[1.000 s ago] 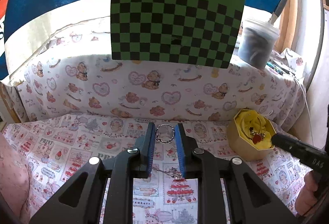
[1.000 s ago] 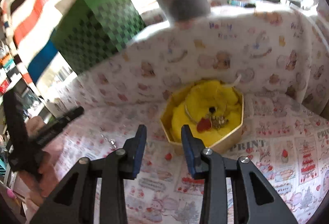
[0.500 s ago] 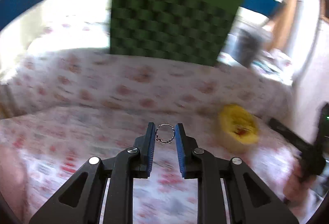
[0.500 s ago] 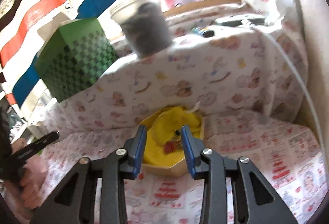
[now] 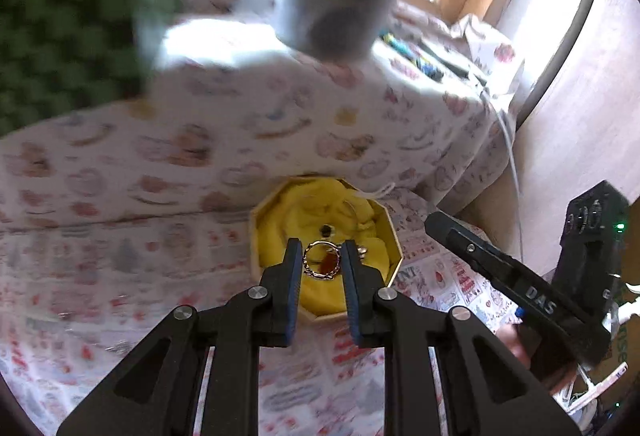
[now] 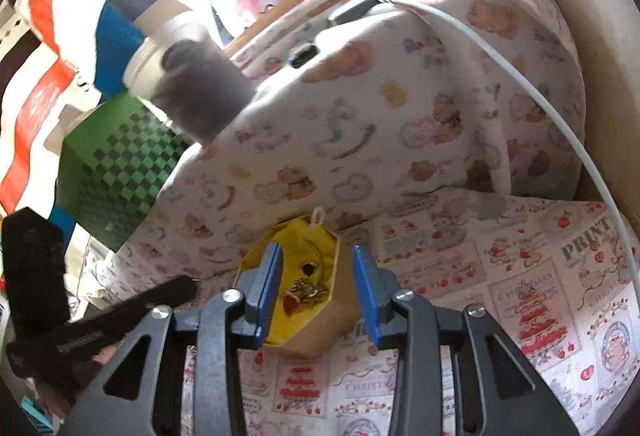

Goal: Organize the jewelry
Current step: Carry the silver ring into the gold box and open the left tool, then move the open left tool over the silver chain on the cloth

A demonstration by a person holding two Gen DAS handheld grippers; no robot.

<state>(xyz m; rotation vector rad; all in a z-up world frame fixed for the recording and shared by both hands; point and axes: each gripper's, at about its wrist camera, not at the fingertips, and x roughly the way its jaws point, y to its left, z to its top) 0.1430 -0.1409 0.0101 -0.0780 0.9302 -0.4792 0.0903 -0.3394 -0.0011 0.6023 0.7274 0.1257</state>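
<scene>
1. Two grippers work here: our left gripper (image 5: 321,260) pinches a ring (image 5: 321,265) between its fingertips, over the box (image 5: 394,242), so letting go should drop it inside.
2. Our right gripper (image 6: 318,290) is spread around the box walls, apparently to steady it.
3. Other jewelry (image 6: 306,292) lies on the yellow lining.

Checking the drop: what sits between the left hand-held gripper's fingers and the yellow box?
Only a ring, pinched in the left hand-held gripper over the yellow box; the left wrist view shows it.
</scene>
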